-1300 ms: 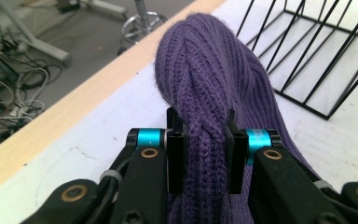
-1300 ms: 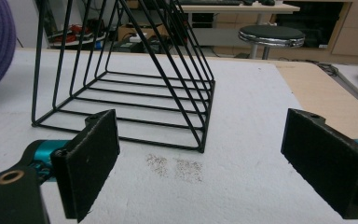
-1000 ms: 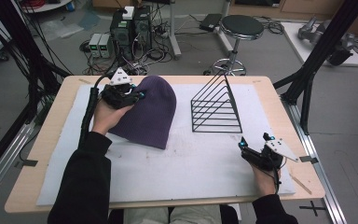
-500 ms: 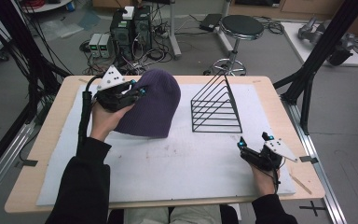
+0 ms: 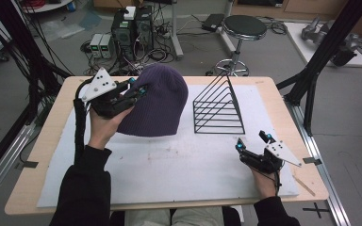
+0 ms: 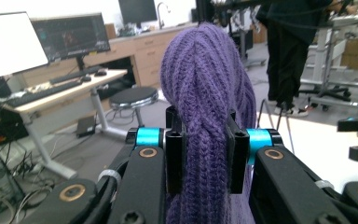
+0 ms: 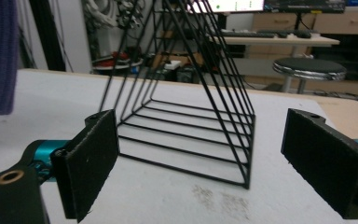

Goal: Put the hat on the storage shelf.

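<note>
Purple knitted hat (image 5: 158, 101), pinched at a bunched fold of its ribbed knit by the left tongs (image 5: 133, 90) and lifted off the white mat (image 5: 179, 165) at the desk's far left, hanging loose with its lower edge at or just above the mat, too close to tell. Seen along the left tongs (image 6: 200, 154) as a thick gathered ridge of wool (image 6: 205, 93) squeezed between the two black pads. Likely very light, soft and floppy: no stiffness to steer by, bound to sag, swing and fold under its own drape. Not fragile, not slippery; rough knit against the pads should grip well, though a thin pinch could creep out. Best taken deep on a doubled fold or at the rim, where the material is thickest. Right tongs (image 5: 252, 149) resting low at the near right of the desk, spread wide with nothing between the pads (image 7: 91, 168). Black wire rack (image 5: 218, 108) standing on the mat just right of the hat, facing the right tongs.
</note>
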`<move>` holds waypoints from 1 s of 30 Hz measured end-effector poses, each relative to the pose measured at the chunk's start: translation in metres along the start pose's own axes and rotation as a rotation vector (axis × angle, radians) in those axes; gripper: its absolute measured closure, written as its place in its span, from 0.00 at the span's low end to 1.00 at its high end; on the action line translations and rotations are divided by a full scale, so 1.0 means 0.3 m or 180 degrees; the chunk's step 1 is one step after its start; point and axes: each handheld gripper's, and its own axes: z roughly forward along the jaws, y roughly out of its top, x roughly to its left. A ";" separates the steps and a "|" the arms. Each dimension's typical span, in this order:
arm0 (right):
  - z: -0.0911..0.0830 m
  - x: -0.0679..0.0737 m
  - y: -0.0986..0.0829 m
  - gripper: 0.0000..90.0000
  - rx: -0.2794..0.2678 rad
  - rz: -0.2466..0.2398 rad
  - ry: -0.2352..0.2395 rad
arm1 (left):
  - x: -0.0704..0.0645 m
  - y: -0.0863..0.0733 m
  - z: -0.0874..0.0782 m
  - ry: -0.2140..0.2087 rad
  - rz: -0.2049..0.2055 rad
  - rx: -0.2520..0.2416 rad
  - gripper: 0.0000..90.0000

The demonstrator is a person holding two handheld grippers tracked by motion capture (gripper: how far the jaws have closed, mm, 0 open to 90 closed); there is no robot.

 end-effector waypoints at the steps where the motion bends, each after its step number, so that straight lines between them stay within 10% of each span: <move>1: 0.000 0.005 0.004 0.12 -0.0029 0.0003 0.0035 | -0.005 0.002 -0.004 -0.0028 0.0003 -0.0031 0.84; 30: 0.156 0.231 0.103 0.12 -0.0151 0.0135 0.1360 | -0.057 0.026 -0.048 -0.0254 -0.0058 -0.0420 0.83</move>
